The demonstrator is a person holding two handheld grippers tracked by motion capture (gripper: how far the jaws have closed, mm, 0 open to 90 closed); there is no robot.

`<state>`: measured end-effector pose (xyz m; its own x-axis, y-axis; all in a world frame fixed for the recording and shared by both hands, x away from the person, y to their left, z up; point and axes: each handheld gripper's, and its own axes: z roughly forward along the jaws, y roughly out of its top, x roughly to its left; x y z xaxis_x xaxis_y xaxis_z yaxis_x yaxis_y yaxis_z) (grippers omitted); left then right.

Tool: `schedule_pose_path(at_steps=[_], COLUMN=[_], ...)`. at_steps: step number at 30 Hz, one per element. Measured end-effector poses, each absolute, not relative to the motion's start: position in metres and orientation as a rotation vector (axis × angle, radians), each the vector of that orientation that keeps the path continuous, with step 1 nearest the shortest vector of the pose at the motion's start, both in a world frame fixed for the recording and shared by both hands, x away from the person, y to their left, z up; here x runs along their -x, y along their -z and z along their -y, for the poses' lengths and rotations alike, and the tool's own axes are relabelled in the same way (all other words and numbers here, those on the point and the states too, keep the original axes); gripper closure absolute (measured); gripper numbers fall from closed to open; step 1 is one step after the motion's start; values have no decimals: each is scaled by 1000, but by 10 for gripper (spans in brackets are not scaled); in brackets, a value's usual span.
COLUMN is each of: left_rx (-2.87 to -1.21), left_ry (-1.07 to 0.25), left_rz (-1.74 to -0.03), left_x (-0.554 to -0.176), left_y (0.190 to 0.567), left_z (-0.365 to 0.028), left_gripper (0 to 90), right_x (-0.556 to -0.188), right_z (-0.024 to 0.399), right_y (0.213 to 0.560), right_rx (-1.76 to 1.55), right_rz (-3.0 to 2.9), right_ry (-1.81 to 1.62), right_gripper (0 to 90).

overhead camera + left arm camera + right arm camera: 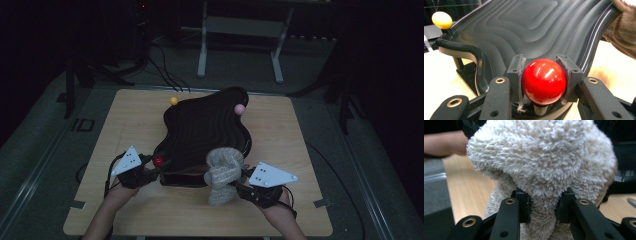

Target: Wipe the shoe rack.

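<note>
The black ridged tray (pixel 205 130) lies near the middle of the wooden surface (pixel 120 210), its wavy stepped surface rising toward the far side. Three ball knobs stand at its rim: one red (pixel 159 161) at the near left corner, one yellow (pixel 173 100) at the far left, one pink (pixel 239 108) at the far right. There is one fluffy cream towel (pixel 223 172), bunched up and draped at the tray's near right edge, hanging down onto the surface.

There are two claws. The left claw (pixel 156 167) is closed on the red ball knob (pixel 544 81); in the left gripper view both pads press against its sides, with the yellow knob (pixel 442 20) far off at the upper left. The right claw (pixel 235 184) is clamped on the towel (pixel 544 165); in the right gripper view a narrow fold of it is pinched between the jaws while the rest billows above them.
</note>
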<state>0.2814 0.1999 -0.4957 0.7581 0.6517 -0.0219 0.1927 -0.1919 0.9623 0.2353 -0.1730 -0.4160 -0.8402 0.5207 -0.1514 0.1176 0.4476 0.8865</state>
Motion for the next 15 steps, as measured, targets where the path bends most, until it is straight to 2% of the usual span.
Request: schedule_pose_path(at_steps=[4,10,13,15], left_rx=[-1747,-1747,-1746,-1746], left_ry=[-467,-465,-463,-462], left_rz=[-669,-665,-663,-663], left_x=[-282,-282,-282,-282], left_y=[496,496,496,496], left_z=[-200,-200,-201,-201], left_gripper=[595,596,596,596], right_x=[-238,-233,-239,-243], right_z=[169,170,171,166], right_y=[431,409,418,437], right_rx=[-555,-520,-535,-553], right_rz=[-2368,-2290,-2319,-2390], right_ry=[-1309,-1391,-1388,-1317], right_gripper=[696,694,695,694])
